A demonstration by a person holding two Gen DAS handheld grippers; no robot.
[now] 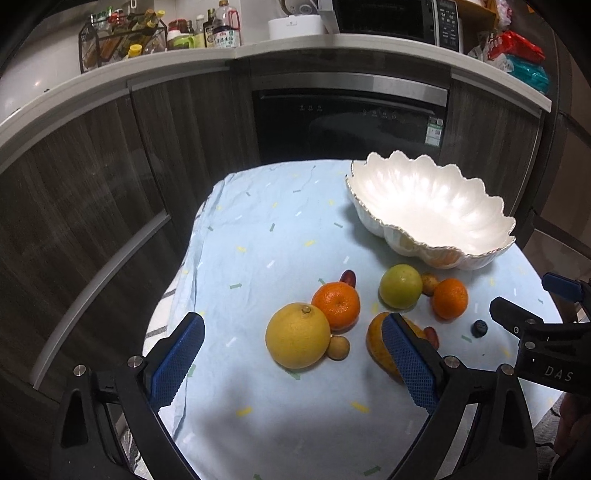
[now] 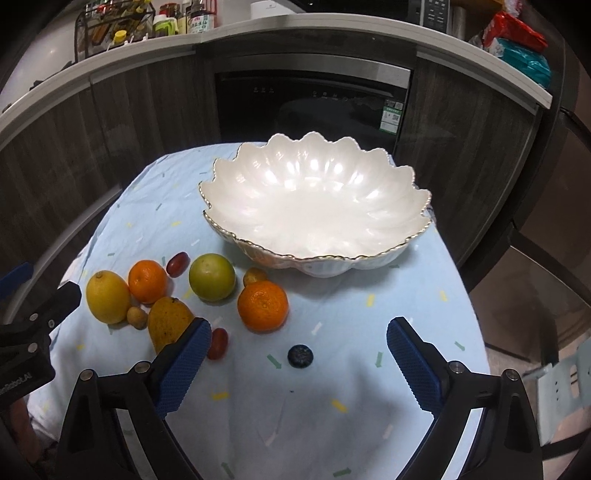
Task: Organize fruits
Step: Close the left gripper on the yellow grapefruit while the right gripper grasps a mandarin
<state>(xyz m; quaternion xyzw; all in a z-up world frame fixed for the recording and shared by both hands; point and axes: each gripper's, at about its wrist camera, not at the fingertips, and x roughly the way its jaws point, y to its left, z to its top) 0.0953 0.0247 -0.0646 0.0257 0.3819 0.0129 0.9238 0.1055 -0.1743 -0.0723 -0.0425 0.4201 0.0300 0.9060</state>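
Note:
A white scalloped bowl (image 1: 432,206) (image 2: 314,206) stands empty on the pale blue cloth. In front of it lie a yellow citrus (image 1: 297,336), two oranges (image 1: 336,304) (image 2: 263,304), a green round fruit (image 2: 212,276), a mango (image 2: 168,323), two red grapes (image 2: 178,263) (image 2: 218,343), two small brown fruits and a blueberry (image 2: 300,356). My left gripper (image 1: 293,325) hovers open over the yellow citrus, its right finger hiding part of the mango. My right gripper (image 2: 300,328) hangs open above the blueberry, touching nothing.
The cloth-covered table (image 1: 258,229) ends close behind the bowl, facing dark cabinets and a built-in oven (image 1: 347,122). A counter above carries bottles (image 1: 221,29) and a microwave. The two grippers are close side by side, each showing at the other view's edge.

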